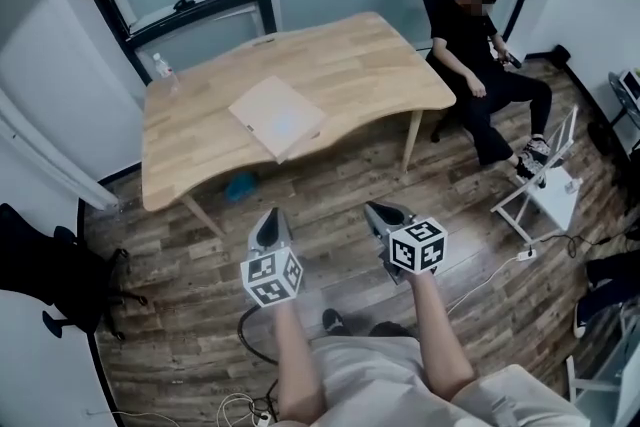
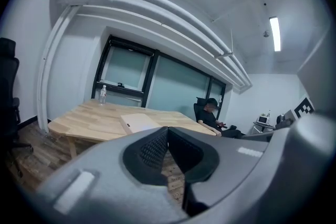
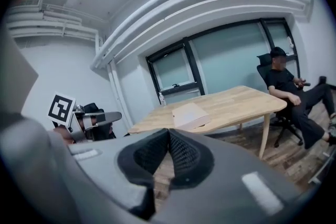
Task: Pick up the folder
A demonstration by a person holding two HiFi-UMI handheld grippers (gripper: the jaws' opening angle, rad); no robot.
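As I read it from back here, surface: wooden, well ahead of both claws.
Folder: lying flat near the front edge; I judge it light, thin, bendy and slick.
Hold: I'd pinch the corner nearest that edge.
Left claw: pressed together, empty.
Right claw: pressed together, empty.

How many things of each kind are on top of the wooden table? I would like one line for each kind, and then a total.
On the wooden table:
folder: 1
water bottle: 1
Total: 2
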